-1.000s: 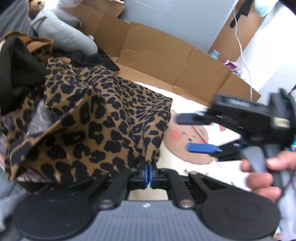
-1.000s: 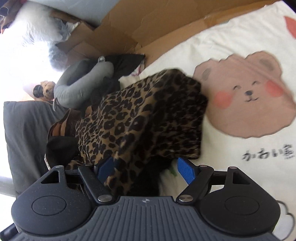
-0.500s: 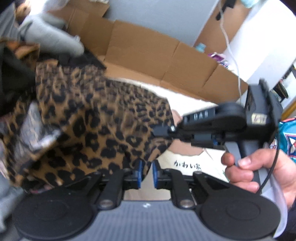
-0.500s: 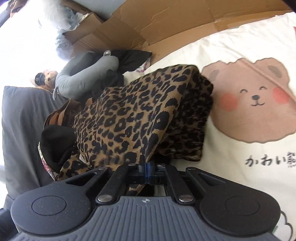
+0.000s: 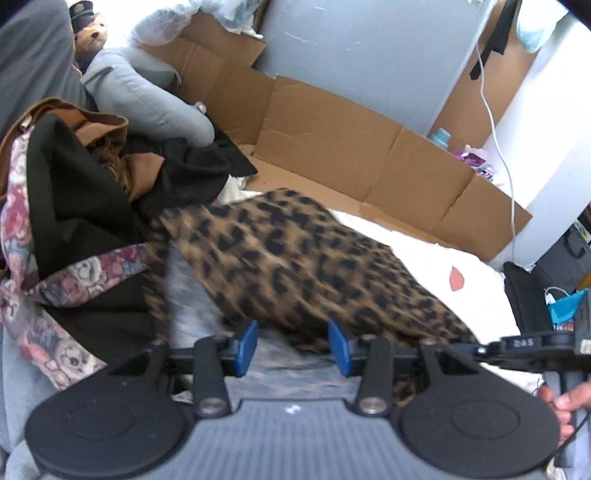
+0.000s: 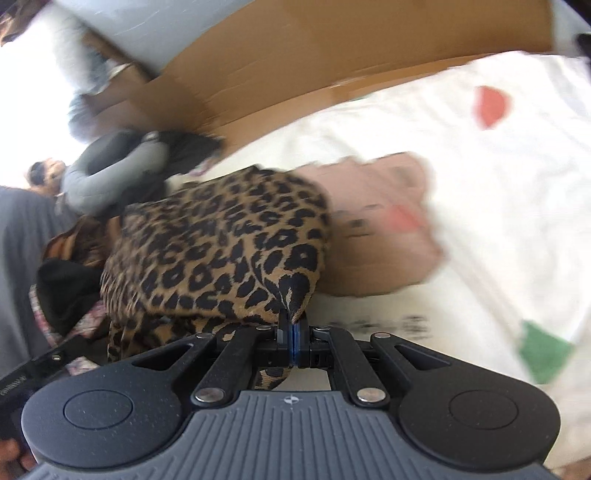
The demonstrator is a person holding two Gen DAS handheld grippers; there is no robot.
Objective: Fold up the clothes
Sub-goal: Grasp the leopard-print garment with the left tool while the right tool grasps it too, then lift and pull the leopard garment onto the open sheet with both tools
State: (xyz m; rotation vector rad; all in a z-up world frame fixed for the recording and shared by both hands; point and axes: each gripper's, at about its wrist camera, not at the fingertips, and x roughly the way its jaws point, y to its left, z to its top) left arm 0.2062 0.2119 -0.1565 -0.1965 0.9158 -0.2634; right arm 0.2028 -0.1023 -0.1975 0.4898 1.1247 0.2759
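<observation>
My right claw [image 6: 292, 341] is pinched fully together on a corner of the leopard-print garment [image 6: 218, 254], the blue pads meeting with the cloth edge caught between them. From that pinch the fabric spreads away ahead and to the left of the claw, bunched in a rounded mass, with a loose strip hanging down beneath the fingers.

My left claw [image 5: 291, 347] stands wide apart, blue pads [image 5: 246, 345] well separated and nothing between them. Through its camera the leopard-print garment [image 5: 295, 266] lies just beyond the fingertips, its long axis running from far left, beside the clothes pile, toward near right, where it reaches the right claw's body [image 5: 535, 345] and the hand [image 5: 561, 400] gripping it. The cloth is motion-blurred here, so I cannot tell how its folds sit.

The garment rests on a cream blanket [image 6: 498, 192] printed with a brown bear face [image 6: 376, 240], red and green shapes and dark lettering, all blurred in the right view. Left of the left claw sits a heap of other clothes: a black piece [image 5: 74, 206], a floral fabric [image 5: 40, 295] and something tan. Beyond that is a grey neck pillow [image 5: 147, 99] and a small toy bear [image 5: 90, 31]. Flattened cardboard [image 5: 332, 147] lines the far edge of the blanket against a grey wall [image 5: 369, 48], with a white cable [image 5: 498, 129] hanging at far right.
</observation>
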